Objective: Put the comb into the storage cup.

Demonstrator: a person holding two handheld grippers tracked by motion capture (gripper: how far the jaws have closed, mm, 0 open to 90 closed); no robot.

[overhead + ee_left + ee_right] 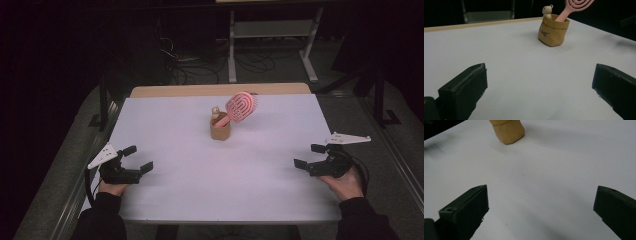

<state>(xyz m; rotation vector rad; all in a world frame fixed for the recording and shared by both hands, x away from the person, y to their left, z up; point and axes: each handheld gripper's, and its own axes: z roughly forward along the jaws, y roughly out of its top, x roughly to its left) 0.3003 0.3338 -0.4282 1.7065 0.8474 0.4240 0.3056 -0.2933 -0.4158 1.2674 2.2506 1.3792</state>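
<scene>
Both grippers rest low at the near edge of the white table (165, 200), jaws spread wide, nothing held. Left gripper (134, 161) near left; right gripper (309, 156) near right. A tan, crumpled paper-like pouch (220, 131) stands mid-table toward the far side, ahead of and between them, about equally far from each. A pink slotted plastic hairbrush (241, 106) stands in it, handle down, leaning right. A small cream bear figure (547, 11) peeks out beside it.

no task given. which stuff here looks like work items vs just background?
Likely in play: tan holder, pink hairbrush standing in it, small bear figure in it, left gripper, right gripper, both open.
Background: floor cables, white frame.
</scene>
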